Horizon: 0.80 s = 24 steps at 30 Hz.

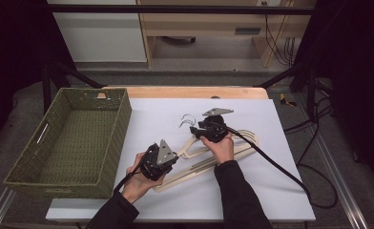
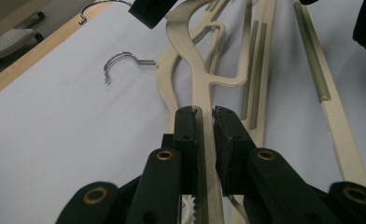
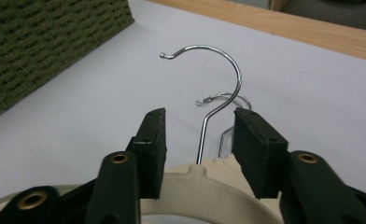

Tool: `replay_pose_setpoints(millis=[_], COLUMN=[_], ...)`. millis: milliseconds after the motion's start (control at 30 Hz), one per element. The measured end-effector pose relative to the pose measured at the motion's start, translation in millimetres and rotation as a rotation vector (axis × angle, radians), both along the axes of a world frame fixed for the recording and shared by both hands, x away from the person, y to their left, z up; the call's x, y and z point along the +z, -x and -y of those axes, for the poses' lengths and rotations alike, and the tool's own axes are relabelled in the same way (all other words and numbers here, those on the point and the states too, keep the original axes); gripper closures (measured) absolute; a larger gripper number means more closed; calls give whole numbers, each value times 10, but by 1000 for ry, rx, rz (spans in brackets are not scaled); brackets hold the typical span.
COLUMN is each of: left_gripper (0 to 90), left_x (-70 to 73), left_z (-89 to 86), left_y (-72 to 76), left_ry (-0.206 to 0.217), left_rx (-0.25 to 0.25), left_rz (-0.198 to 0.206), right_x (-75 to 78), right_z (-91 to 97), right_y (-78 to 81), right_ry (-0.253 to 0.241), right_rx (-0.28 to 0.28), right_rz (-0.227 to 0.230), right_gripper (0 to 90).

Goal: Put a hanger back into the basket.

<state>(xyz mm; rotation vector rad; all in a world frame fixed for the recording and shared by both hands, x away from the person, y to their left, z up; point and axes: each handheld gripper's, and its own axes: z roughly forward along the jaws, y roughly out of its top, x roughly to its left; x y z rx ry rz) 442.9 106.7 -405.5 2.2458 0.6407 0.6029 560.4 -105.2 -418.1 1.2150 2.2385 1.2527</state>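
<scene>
Cream hangers with silver wire hooks and ribbed olive grip strips are lying on a white sheet at mid-frame. An olive-green woven basket is sitting at the left, and a light wood table edge is showing above. The grippers' jaws are showing black with brass rivets.

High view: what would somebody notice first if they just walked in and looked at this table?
Probably the pile of cream hangers on the white table, with two hands working on them. The left gripper is shut on one hanger's arm, while the right gripper sits around the neck of the top hanger's shiny hook, its pads not yet pressing. A big green woven basket waits at the left.
</scene>
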Motion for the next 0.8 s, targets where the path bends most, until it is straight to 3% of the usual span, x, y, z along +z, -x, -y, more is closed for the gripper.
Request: replay_pose_setpoints(millis=[33, 100, 233, 367, 467, 533, 567, 767, 800], left_gripper=[797, 797, 797, 797, 796, 794, 794, 794, 795], left_x=[-7, 0, -25, -49, -70, -117, -143, -259, -260], left_z=[9, 11, 13, 20, 18, 23, 26, 35, 29], left_y=[5, 13, 9, 32, 53, 66, 67, 62, 55], left_ry=[8, -27, -19, -24, -33, -34, -43, -27, -34], left_rx=[-1, -9, -9, -11, -11, -6, -5, 9, 11], left_rz=[-1, 4, -5, 0, -4, -30, -21, -64, -55], right_x=[-21, -55, -87, -72, -49, -30, -12, 28, 34], right_z=[-9, -21, -26, -28, -26, -24, -18, 6, 21], right_y=[-18, -49, -73, -62, -28, -2, 15, 144, 169], right_ry=[3, 17, 14, 5, 1, -8, -18, -38, -48], right_rx=[-3, -9, 13, 2, -6, -18, -29, -33, -32], right_rz=[-14, -34, -81, -99, -89, -91, -97, -53, -46], right_gripper=[609, 673, 815, 831, 838, 877, 886, 894, 894])
